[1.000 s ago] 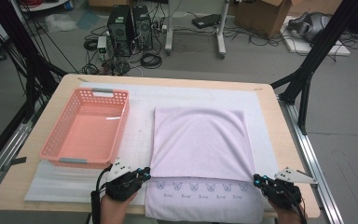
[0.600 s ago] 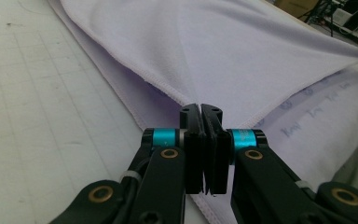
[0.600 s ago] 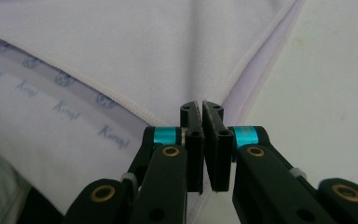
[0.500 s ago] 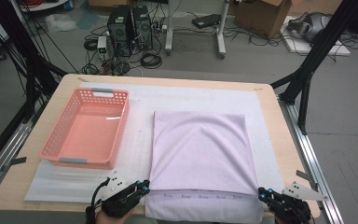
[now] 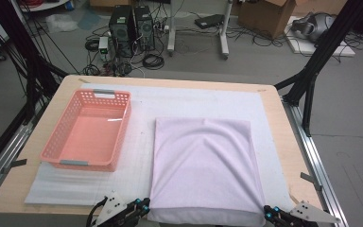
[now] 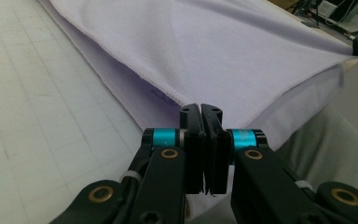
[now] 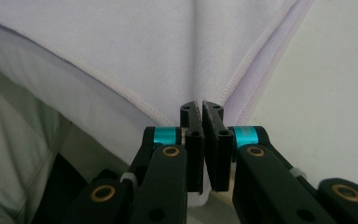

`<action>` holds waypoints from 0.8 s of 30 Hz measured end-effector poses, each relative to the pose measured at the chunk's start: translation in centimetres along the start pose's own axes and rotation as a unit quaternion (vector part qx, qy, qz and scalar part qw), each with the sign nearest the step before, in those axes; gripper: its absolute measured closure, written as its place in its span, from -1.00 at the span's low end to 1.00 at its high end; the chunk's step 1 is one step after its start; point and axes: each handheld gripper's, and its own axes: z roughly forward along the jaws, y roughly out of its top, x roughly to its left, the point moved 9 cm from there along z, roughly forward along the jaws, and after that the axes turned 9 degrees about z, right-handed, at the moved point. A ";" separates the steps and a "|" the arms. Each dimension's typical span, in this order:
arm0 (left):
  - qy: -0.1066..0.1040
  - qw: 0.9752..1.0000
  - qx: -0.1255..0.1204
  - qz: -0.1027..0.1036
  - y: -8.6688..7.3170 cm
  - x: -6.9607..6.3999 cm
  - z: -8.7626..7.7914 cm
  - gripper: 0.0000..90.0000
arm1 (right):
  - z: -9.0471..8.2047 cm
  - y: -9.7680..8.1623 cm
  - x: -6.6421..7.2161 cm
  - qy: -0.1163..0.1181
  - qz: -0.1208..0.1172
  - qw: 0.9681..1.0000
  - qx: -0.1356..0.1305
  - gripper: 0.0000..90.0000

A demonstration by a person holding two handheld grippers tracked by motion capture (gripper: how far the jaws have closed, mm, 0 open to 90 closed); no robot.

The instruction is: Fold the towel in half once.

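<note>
Left tongs [image 6: 200, 108] pinched tight on the near-left corner of the lilac cloth [image 5: 203, 165]; right tongs [image 7: 201, 106] likewise clamped on the near-right corner; hem caught between both pairs. Seen from above, tongs sit at 7 and 5 o'clock of the cloth, which lies folded at desk [image 5: 283, 142] centre, near edge overhanging toward the person. Judgement: keep both grips level and draw evenly, or the fold skews. Pink basket [image 5: 87, 135] at 10 o'clock, empty.
</note>
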 end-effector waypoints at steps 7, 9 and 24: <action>-0.002 1.000 0.009 -0.011 -0.3 0.2 0.8 0.58 | 0.0 -0.3 0.1 -0.004 -0.001 1.000 0.000 0.90; 0.005 1.000 -0.004 -0.019 0.4 0.9 1.1 0.29 | 0.0 0.1 -0.2 -0.005 0.011 1.000 -0.008 0.59; 0.030 0.998 0.027 -0.038 3.0 6.9 7.4 0.29 | 5.2 5.2 -3.3 -0.037 0.033 0.999 -0.016 0.60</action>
